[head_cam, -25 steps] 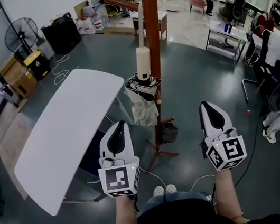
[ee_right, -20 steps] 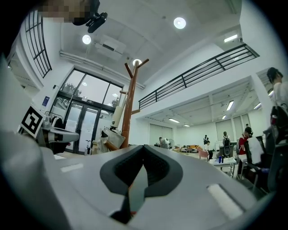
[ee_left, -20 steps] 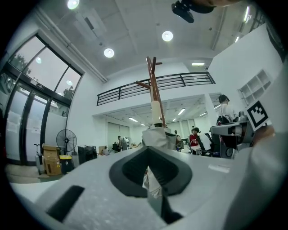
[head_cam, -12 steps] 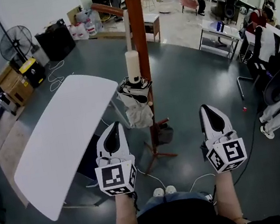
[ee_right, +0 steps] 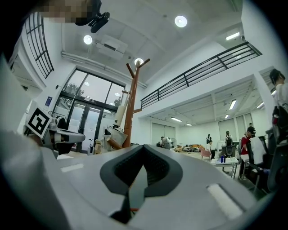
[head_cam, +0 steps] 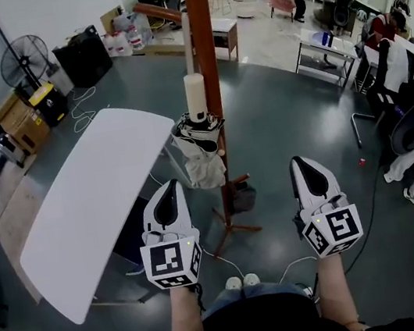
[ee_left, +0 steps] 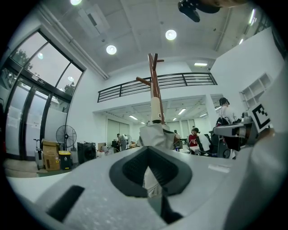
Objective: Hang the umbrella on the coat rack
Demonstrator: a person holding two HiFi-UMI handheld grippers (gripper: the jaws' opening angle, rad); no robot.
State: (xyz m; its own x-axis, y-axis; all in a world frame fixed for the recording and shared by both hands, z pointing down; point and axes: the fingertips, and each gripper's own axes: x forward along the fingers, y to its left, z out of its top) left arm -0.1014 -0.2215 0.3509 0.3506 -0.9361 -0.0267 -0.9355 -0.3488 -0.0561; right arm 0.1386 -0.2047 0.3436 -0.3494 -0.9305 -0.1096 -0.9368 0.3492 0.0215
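A folded beige umbrella [head_cam: 200,150] with a cream handle hangs against the brown coat rack pole [head_cam: 205,50], just ahead of me. My left gripper [head_cam: 169,185] is held level below and left of it, jaws shut and empty. My right gripper [head_cam: 299,160] sits to the right of the rack's base, also shut with nothing in it. The left gripper view looks straight at the umbrella [ee_left: 153,134] and the rack [ee_left: 154,81] past the closed jaws [ee_left: 148,165]. In the right gripper view the rack [ee_right: 130,108] and umbrella [ee_right: 113,133] stand to the left of the closed jaws [ee_right: 143,164].
A long white table [head_cam: 88,213] stands close on the left. A fan [head_cam: 21,63], boxes and black cases line the far left wall. Desks, chairs and several people [head_cam: 404,70] fill the right side. The rack's feet [head_cam: 238,227] and a cable lie on the floor near my shoes.
The head view has shifted a little, so the rack sits slightly further left. My right gripper has edged left. The left gripper and the umbrella have stayed put.
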